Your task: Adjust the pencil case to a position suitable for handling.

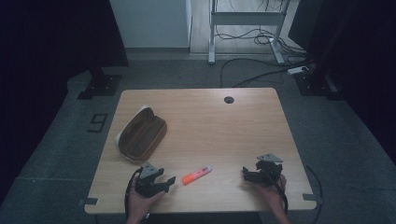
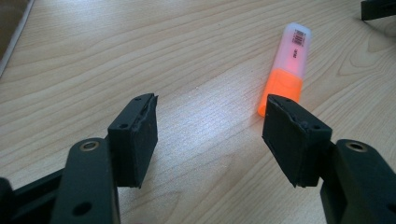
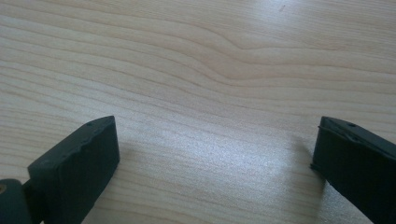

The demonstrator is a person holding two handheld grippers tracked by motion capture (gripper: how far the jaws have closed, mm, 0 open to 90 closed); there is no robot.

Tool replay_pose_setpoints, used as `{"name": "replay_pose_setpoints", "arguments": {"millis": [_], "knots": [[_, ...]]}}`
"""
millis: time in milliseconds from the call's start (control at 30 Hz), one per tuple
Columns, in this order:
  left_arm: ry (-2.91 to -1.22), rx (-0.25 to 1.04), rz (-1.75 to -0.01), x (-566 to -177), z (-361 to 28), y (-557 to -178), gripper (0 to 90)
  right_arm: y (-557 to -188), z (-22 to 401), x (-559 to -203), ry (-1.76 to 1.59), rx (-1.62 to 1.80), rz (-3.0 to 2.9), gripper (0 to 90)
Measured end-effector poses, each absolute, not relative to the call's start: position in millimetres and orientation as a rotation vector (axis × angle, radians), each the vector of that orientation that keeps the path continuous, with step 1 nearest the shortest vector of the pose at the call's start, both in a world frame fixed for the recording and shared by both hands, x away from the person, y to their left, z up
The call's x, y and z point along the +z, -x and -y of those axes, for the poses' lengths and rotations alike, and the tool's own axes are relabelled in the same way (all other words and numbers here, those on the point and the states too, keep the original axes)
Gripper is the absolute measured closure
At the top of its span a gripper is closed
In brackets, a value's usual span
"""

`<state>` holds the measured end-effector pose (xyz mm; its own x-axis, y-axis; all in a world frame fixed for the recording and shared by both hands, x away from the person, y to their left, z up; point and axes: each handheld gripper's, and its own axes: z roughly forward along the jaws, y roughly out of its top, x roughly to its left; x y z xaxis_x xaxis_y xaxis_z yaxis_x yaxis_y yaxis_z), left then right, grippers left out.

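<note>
Dark curtains and a grey floor ring the wooden table (image 1: 224, 126) I am working at, with cables trailing round a desk frame at the far side. On the table's left half lies a brown glasses case (image 1: 141, 134), lid down as far as I can tell, and near the front edge, between my two hands, lies an orange highlighter (image 1: 196, 174) with a pale translucent cap, angled so the cap end points far and to the right. My left gripper (image 1: 169, 183) sits just left of the highlighter's orange end; in the left gripper view the jaws stand wide apart with only bare wood between them, and the highlighter (image 2: 286, 65) lies ahead and off to the right, its near end just beyond the right-hand jaw, not between the pads. So I read the left tool as open and holding nothing. My right gripper (image 1: 249, 174) rests near the front right of the table, well apart from the highlighter, and its own view shows both jaws spread over empty wood grain, open as well. As I judge it, the work is at its very start: nothing has been lifted, the highlighter is flat on the table and the case is untouched. What is left, I think, is to swing the left jaws right to straddle the highlighter, close on it and carry it, likely toward the case.
</note>
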<state>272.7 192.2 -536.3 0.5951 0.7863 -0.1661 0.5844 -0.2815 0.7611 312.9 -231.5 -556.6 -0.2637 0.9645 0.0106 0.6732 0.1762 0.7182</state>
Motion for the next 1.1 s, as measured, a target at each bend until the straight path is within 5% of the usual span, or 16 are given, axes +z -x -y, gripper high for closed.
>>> {"name": "replay_pose_setpoints", "arguments": {"millis": [1100], "knots": [[-1.948, 0.361, -1.083, -521.6, -193.9, -270.4, 35.7, -310.3, 230.9, -556.3, -1.522, 0.872, -2.025, 1.5]]}}
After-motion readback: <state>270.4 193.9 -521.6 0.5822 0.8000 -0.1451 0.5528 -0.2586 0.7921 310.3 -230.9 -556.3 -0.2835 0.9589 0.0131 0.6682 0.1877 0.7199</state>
